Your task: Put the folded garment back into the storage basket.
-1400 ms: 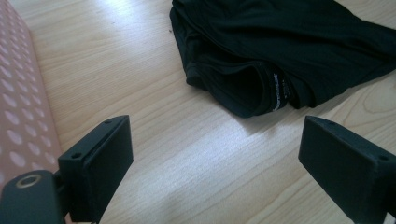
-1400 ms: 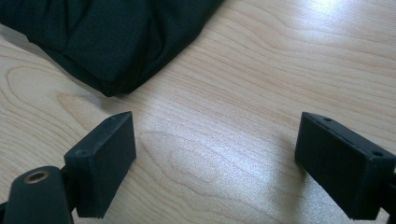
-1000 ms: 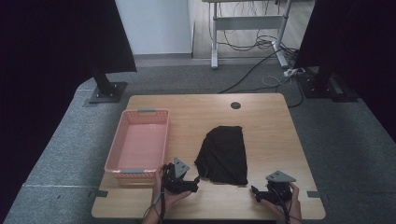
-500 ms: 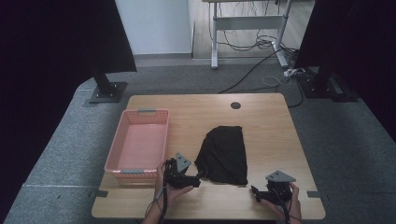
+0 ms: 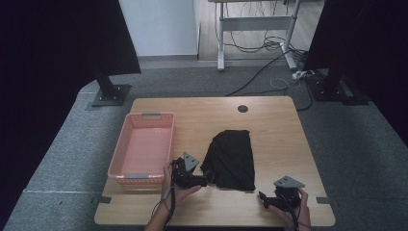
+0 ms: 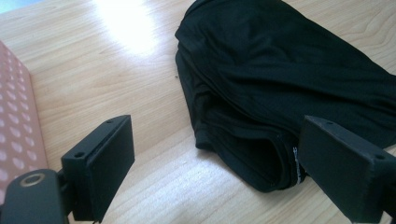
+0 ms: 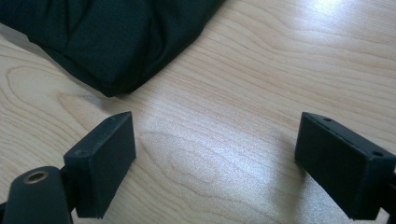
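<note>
My left gripper [image 5: 204,182] sits low over the table [image 5: 274,125], just off the near left corner of the black cloth [image 5: 231,159], with its jaws spread wide and nothing pinched between them. In the left gripper view the cloth's folded hem [image 6: 280,154] lies between my jaws but nearer the right one, which stands just beside that edge; I cannot tell whether it touches. The left jaw has bare wood under it, and the pink basket [image 5: 144,149] shows as a dotted wall [image 6: 14,121] at the far left of that view, near but apart from my jaw.

The cloth lies crumpled in the middle of the table, slightly right of the basket, its long side running near to far. Its near edge stops short of the table's near rim, leaving a strip of open wood there. To the right of the cloth the wood is bare out to the table's right edge, and beyond its far end the surface is open up to a small dark round hole [image 5: 243,109] near the far rim.

My right gripper [image 5: 269,199] rests at the near right part of the table, well apart from my left one, its jaws released and wide with only wood grain between them. In the right gripper view a rounded corner of the cloth [image 7: 112,56] lies ahead and to the left, clear of both jaws
</note>
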A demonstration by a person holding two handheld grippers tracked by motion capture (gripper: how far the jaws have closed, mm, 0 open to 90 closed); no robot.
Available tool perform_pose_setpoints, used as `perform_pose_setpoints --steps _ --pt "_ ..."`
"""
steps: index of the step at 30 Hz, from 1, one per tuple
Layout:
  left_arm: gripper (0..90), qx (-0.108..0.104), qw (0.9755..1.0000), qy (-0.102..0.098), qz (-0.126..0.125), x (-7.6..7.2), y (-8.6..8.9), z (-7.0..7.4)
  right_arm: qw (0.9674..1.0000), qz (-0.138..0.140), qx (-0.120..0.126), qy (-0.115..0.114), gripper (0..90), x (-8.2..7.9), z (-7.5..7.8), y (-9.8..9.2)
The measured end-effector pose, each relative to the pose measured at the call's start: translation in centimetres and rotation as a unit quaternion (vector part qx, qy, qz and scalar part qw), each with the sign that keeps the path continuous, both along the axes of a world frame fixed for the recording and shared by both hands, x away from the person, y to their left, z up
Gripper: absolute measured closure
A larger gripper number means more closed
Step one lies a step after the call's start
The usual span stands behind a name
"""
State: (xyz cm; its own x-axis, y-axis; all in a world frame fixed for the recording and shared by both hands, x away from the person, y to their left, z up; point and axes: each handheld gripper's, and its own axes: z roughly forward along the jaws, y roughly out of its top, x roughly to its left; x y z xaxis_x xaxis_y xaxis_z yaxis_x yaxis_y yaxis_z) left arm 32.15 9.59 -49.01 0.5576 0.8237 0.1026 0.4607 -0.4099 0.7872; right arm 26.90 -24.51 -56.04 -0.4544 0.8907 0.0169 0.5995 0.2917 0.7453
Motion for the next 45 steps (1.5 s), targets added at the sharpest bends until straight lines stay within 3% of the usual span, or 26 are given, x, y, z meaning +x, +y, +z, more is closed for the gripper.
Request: perform_pose_setpoints --steps 21,45 --pt "11.2 -0.006 0.9999 -0.008 -0.002 1.8 -1.3 1.0 1.0000 0.000 0.000 0.000 11.9 0.0 0.0 0.0" --pt "11.6 0.008 1.0000 -0.002 0.003 3.4 -2.4 0.7 1.0000 0.000 0.000 0.000 11.8 0.0 0.0 0.1"
